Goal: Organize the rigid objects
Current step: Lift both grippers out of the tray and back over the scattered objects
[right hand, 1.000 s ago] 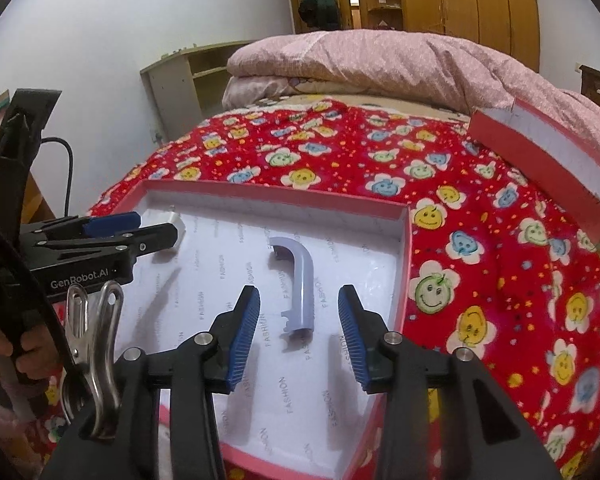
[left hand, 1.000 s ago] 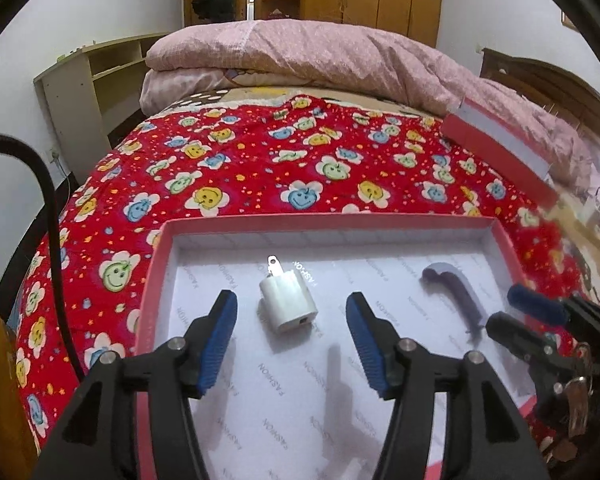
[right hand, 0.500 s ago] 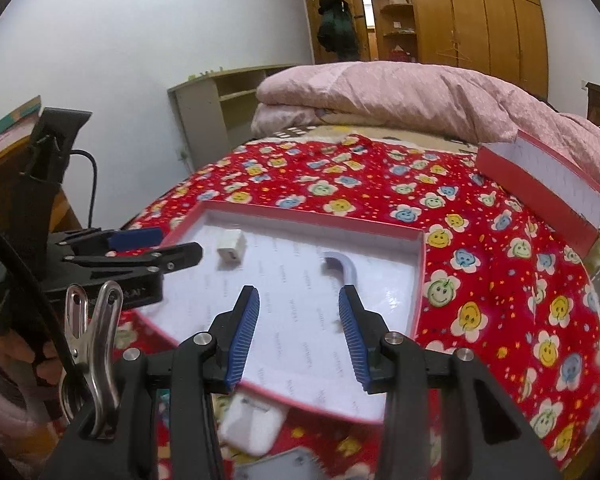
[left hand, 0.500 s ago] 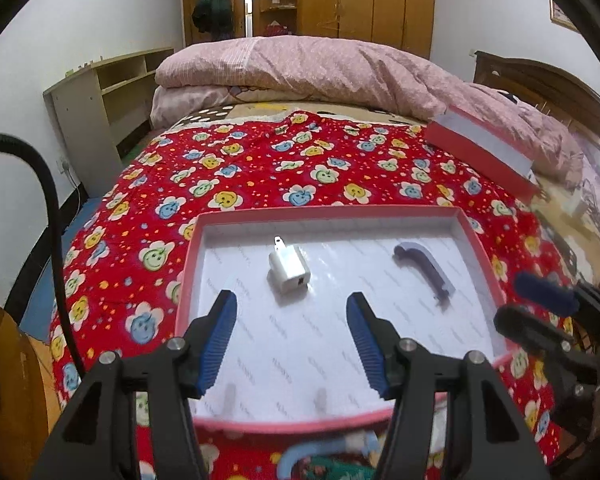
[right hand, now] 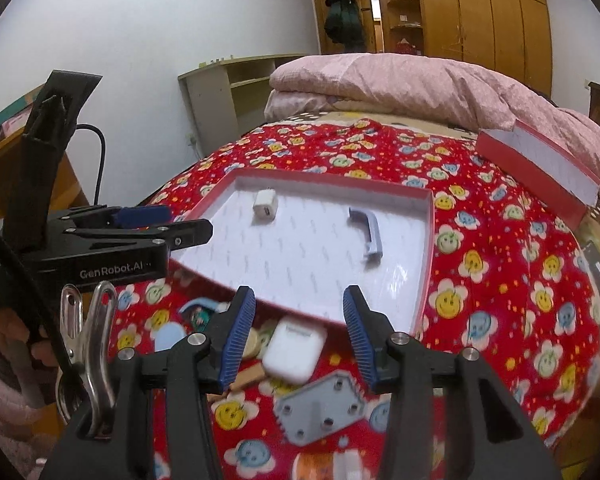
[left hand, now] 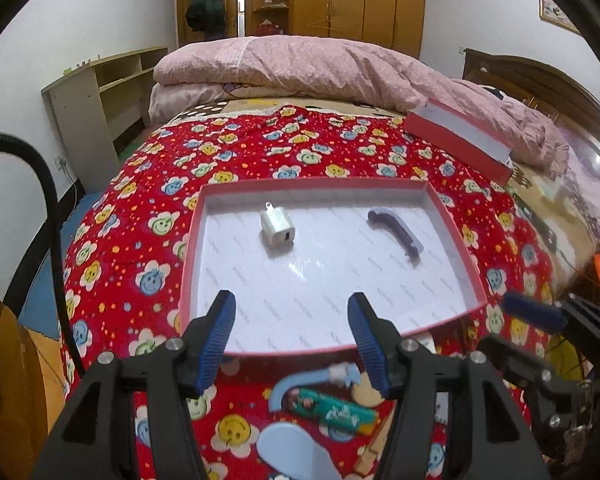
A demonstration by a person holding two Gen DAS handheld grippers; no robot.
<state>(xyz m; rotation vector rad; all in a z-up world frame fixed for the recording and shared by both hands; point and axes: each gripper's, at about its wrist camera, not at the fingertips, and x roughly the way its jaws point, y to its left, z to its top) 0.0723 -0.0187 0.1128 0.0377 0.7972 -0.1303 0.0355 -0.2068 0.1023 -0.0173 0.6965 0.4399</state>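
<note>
The left tool [left hand: 291, 338] is being held released, its ribbed blue pads [left hand: 216, 340] standing apart with nothing between them, above the near rim of the shallow red-edged box [left hand: 190, 240]. The right tool [right hand: 298, 332] is being opened, and nothing is being gripped between its ridged blue pads [right hand: 358, 336]. Inside the box, on glossy white printed lining, a small white cube-shaped charger plug [left hand: 277, 230] is lying well apart from a curved lilac plastic handle [left hand: 396, 232]. Just in front of the box, on the red flower-patterned bedspread [left hand: 128, 240], loose pieces are being left unsorted: a rounded white case [right hand: 294, 348], a grey ridged plate with screw holes [right hand: 320, 412], and a green printed tube [left hand: 332, 408]. A second red box part [right hand: 540, 168] is resting near the pink quilt [left hand: 300, 64].
</note>
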